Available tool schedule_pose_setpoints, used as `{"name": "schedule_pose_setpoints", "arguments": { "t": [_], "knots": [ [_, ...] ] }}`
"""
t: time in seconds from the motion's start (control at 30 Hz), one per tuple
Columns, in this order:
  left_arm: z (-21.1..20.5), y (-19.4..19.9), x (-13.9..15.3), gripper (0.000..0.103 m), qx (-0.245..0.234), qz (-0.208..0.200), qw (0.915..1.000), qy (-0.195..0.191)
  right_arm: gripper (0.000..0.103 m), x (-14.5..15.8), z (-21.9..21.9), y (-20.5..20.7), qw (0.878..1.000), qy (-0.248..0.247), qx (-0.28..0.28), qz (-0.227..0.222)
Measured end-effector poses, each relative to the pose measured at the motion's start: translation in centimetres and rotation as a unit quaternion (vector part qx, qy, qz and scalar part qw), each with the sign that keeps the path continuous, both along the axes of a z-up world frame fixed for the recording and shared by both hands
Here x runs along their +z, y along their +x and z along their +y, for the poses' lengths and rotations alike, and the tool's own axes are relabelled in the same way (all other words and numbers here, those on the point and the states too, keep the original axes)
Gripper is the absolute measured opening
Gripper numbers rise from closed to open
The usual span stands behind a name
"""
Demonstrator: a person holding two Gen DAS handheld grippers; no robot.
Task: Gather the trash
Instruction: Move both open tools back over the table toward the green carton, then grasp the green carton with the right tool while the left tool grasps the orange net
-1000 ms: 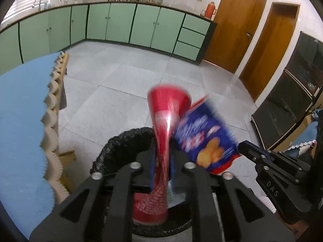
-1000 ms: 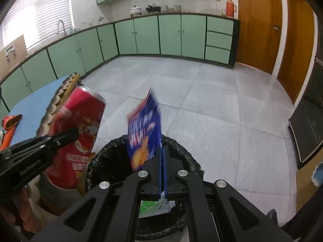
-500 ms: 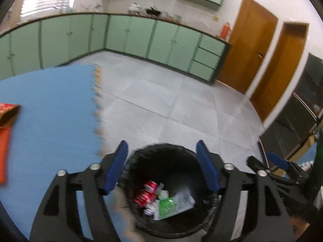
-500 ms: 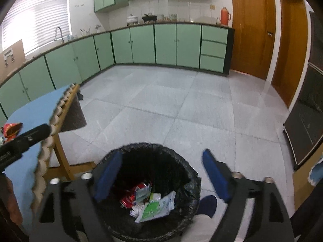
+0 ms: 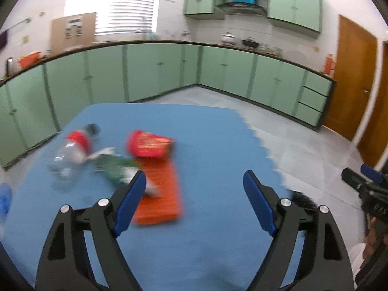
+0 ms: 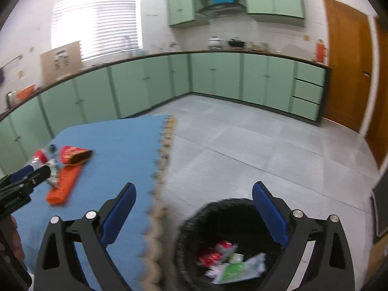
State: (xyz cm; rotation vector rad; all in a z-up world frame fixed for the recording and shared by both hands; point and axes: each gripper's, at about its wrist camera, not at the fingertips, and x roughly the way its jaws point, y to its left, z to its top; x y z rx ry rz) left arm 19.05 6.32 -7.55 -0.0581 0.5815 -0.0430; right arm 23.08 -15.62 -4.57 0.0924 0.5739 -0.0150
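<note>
Left wrist view: both grippers, left (image 5: 194, 189) and right (image 6: 194, 206), have jaws spread wide, holding nothing.

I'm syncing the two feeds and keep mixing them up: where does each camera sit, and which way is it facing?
Left wrist: rides the left tongs, open, looking over the blue table at the orange packet; the right tongs' tip shows at right.
Right wrist: rides the right tongs, open, looking down at the black bin beside the table; the left tongs' tip shows at left.
Shared: table, packet, bin, green cabinets.
</note>
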Motion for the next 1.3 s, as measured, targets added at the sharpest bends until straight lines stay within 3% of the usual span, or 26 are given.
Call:
{"name": "schedule_pose_setpoints", "arguments": {
  "t": [0.2, 0.47, 0.87, 1.3],
  "knots": [
    [7.0, -1.4, 0.1, 0.08, 0.075, -0.001, 0.997, 0.02, 0.094, 0.3, 7.6, 1.5, 0.997, -0.005, 0.073, -0.011],
    [13.7, -2.6, -0.5, 0.08, 0.136, 0.009, 0.9903, 0.026, 0.093, -0.2, 14.9, 3.0, 0.99, 0.0, 0.137, -0.016],
    [18.2, -1.9, -2.1, 0.08, 0.165, 0.028, 0.9858, 0.016, 0.086, -1.7, 23.3, 4.6, 0.976, -0.011, 0.22, 0.002],
    [20.8, -1.3, -4.2, 0.08, 0.176, 0.058, 0.9826, 0.01, 0.078, -3.4, 26.8, 7.2, 0.969, -0.032, 0.241, 0.038]
  ]
}}
